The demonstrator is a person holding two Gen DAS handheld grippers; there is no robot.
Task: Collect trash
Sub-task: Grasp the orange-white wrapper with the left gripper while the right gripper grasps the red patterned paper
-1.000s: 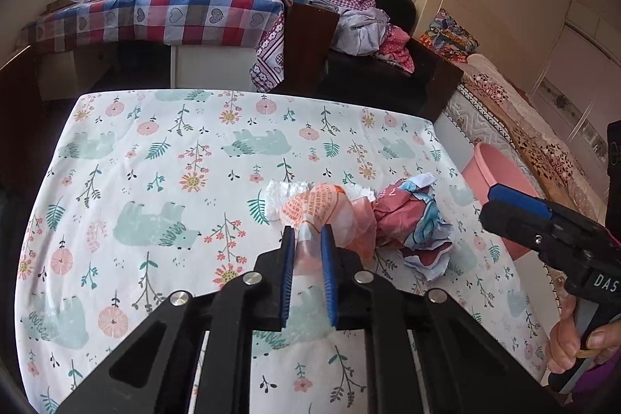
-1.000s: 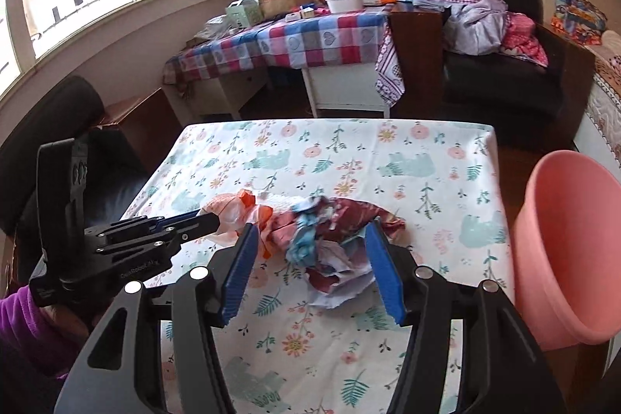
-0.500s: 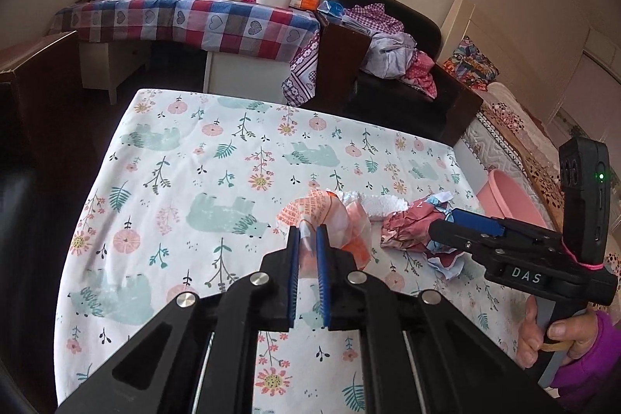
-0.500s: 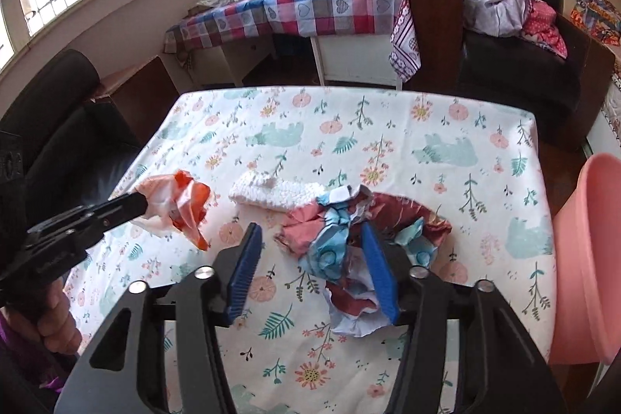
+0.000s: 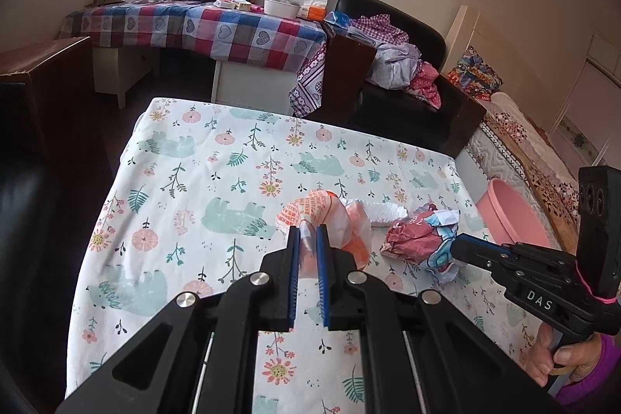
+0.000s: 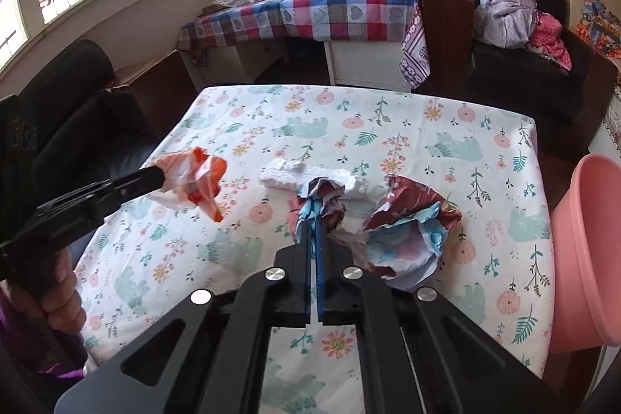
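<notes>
- Both tongs are now gripping trash: the right gripper (image 6: 313,220) is pressing its jaws together on a fold of the crumpled maroon-and-blue wrapper (image 6: 403,231), where a second ago they were spread wide around it.
- Meanwhile the left gripper (image 5: 308,239) is still pinching the orange-and-white plastic bag (image 5: 330,220), and it has drawn that bag away from the pile toward the left side of the floral-clothed table (image 6: 388,127).
- That shift is leaving the white foam strip (image 6: 287,173) lying bare on the cloth, just behind the wrapper and held by neither tool.
- Judging from this, two of the three pieces are secured and ready to be carried to the pink bin (image 6: 590,251), which is standing beside the table's right edge.
- Most of the wrapper is hanging outside the narrow pinch, so it may be slipping free once lifted.
</notes>
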